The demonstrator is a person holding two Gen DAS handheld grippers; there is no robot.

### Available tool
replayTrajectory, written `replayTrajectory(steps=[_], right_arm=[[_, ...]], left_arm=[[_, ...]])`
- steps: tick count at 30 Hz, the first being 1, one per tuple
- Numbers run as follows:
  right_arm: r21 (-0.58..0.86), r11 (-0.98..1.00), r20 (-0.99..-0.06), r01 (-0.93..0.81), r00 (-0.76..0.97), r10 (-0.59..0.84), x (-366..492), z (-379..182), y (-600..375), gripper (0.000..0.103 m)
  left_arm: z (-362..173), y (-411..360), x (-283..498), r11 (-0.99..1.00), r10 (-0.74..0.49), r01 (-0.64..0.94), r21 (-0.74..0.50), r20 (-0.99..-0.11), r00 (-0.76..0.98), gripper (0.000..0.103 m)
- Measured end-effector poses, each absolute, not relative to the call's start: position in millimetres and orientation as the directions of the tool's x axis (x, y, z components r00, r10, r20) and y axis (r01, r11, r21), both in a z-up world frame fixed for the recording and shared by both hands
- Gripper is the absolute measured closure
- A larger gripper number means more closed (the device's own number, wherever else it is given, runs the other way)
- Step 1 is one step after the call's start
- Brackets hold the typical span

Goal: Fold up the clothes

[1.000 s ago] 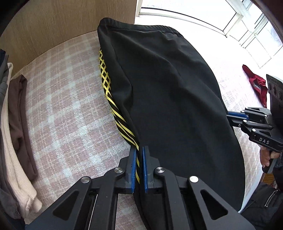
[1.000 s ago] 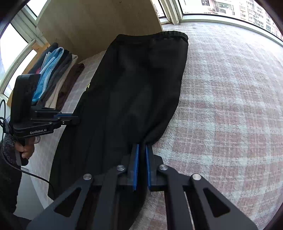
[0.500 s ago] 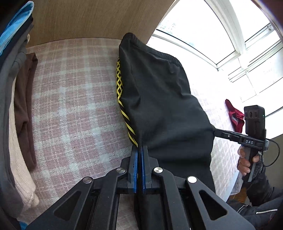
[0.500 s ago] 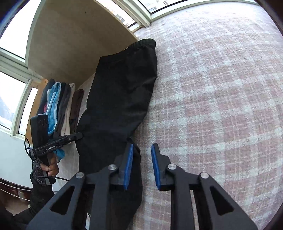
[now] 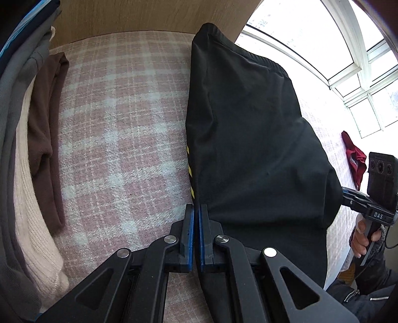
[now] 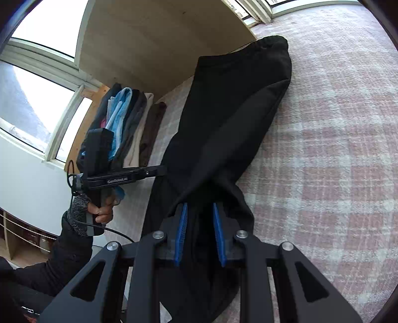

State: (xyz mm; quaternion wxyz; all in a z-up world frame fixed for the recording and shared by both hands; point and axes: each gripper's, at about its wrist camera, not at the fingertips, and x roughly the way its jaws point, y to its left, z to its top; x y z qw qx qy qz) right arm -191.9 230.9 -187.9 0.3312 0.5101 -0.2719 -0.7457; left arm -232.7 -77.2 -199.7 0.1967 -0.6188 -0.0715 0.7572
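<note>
Black trousers (image 5: 248, 139) with a yellow lattice side stripe (image 5: 190, 171) lie lengthwise on the pink plaid bed cover (image 5: 119, 139). My left gripper (image 5: 195, 208) is shut on the trousers' left edge near the stripe. My right gripper (image 6: 198, 207) is open, its jaws astride the bunched trouser fabric (image 6: 223, 139). The right gripper also shows in the left wrist view (image 5: 348, 196) at the trousers' right edge, and the left gripper shows in the right wrist view (image 6: 159, 170) at their left edge.
A stack of folded clothes, brown, cream, grey and blue (image 5: 32, 159), lies along the left side, also in the right wrist view (image 6: 129, 124). A red garment (image 5: 354, 156) lies at the far right. A wooden headboard (image 5: 139, 17) and windows stand behind.
My right gripper went from shut on the trousers to open. Both grippers moved forward along the bed, and the lower trousers now lie folded over the upper part, hiding most of the stripe.
</note>
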Motion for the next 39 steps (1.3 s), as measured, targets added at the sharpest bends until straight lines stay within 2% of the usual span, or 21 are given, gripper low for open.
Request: replayTrajectory(steps=[4, 8, 12, 15, 16, 17, 18, 19, 20, 21, 22, 25, 31, 33, 35, 37, 38, 39], right_arm=[[0.712, -0.672, -0.616, 0.204, -0.278, -0.737, -184.0, -186.3, 251.1, 0.082], [0.590, -0.779, -0.702, 0.212, -0.341, -0.625, -188.7, -185.7, 263.0, 0.082], [0.485, -0.819, -0.756, 0.305, -0.325, -0.568, -191.4, -184.9, 261.6, 0.082], [0.469, -0.811, -0.762, 0.350, -0.304, -0.572, -199.8, -187.6, 252.3, 0.081], [0.467, -0.809, -0.761, 0.357, -0.304, -0.573, -203.9, -188.4, 249.5, 0.078], [0.452, -0.815, -0.765, 0.361, -0.313, -0.563, -208.6, -189.0, 245.4, 0.069], [0.432, -0.826, -0.770, 0.362, -0.330, -0.547, -213.1, -189.7, 242.0, 0.064], [0.418, -0.837, -0.769, 0.354, -0.352, -0.533, -217.5, -191.2, 241.0, 0.064], [0.444, -0.839, -0.763, 0.314, -0.359, -0.538, -222.2, -195.2, 244.8, 0.068], [0.496, -0.834, -0.757, 0.241, -0.351, -0.551, -227.1, -201.3, 251.6, 0.080], [0.543, -0.823, -0.748, 0.167, -0.349, -0.565, -228.9, -207.0, 259.0, 0.099], [0.625, -0.781, -0.722, 0.014, -0.370, -0.585, -210.4, -215.0, 283.9, 0.100], [0.655, -0.751, -0.723, -0.080, -0.354, -0.593, -160.4, -216.7, 303.9, 0.101], [0.623, -0.779, -0.749, -0.075, -0.346, -0.566, -159.0, -215.4, 303.5, 0.100], [0.588, -0.806, -0.769, -0.067, -0.356, -0.531, -158.8, -210.4, 305.8, 0.090], [0.619, -0.782, -0.739, -0.074, -0.393, -0.547, -159.0, -202.5, 317.9, 0.085], [0.642, -0.762, -0.720, -0.083, -0.407, -0.562, -159.8, -200.2, 324.3, 0.073], [0.662, -0.744, -0.708, -0.093, -0.404, -0.579, -162.5, -201.0, 328.2, 0.065]], left_arm=[[-200.8, -74.3, -236.7, -0.912, 0.389, -0.202, -0.357, -0.909, -0.151, 0.100], [-198.1, -77.4, -237.1, -0.911, 0.392, -0.198, -0.361, -0.907, -0.150, 0.100], [-195.5, -83.1, -236.3, -0.910, 0.398, -0.193, -0.368, -0.905, -0.149, 0.100], [-198.2, -81.8, -239.3, -0.909, 0.398, -0.195, -0.368, -0.905, -0.147, 0.100], [-199.9, -79.8, -239.4, -0.909, 0.398, -0.196, -0.368, -0.905, -0.147, 0.100], [-199.8, -79.7, -238.7, -0.909, 0.398, -0.197, -0.368, -0.905, -0.148, 0.100], [-200.0, -79.8, -237.4, -0.909, 0.399, -0.197, -0.368, -0.905, -0.149, 0.100], [-200.3, -79.8, -235.6, -0.909, 0.399, -0.196, -0.368, -0.904, -0.151, 0.100], [-200.6, -79.8, -233.8, -0.909, 0.400, -0.196, -0.369, -0.904, -0.152, 0.100], [-200.9, -79.6, -232.6, -0.908, 0.401, -0.196, -0.370, -0.903, -0.154, 0.100], [-201.3, -79.3, -231.7, -0.907, 0.403, -0.196, -0.372, -0.902, -0.155, 0.100], [-202.6, -81.0, -230.9, -0.904, 0.411, -0.195, -0.380, -0.897, -0.159, 0.100], [-204.1, -83.6, -229.4, -0.899, 0.420, -0.203, -0.387, -0.893, -0.160, 0.099], [-203.9, -84.3, -228.5, -0.900, 0.416, -0.210, -0.382, -0.895, -0.159, 0.099], [-203.8, -85.1, -228.4, -0.901, 0.414, -0.210, -0.379, -0.897, -0.155, 0.099], [-203.2, -84.7, -228.0, -0.904, 0.406, -0.216, -0.370, -0.901, -0.153, 0.099], [-202.8, -84.3, -227.8, -0.905, 0.402, -0.219, -0.366, -0.903, -0.153, 0.099], [-202.5, -83.9, -227.6, -0.905, 0.399, -0.222, -0.362, -0.904, -0.153, 0.099]])
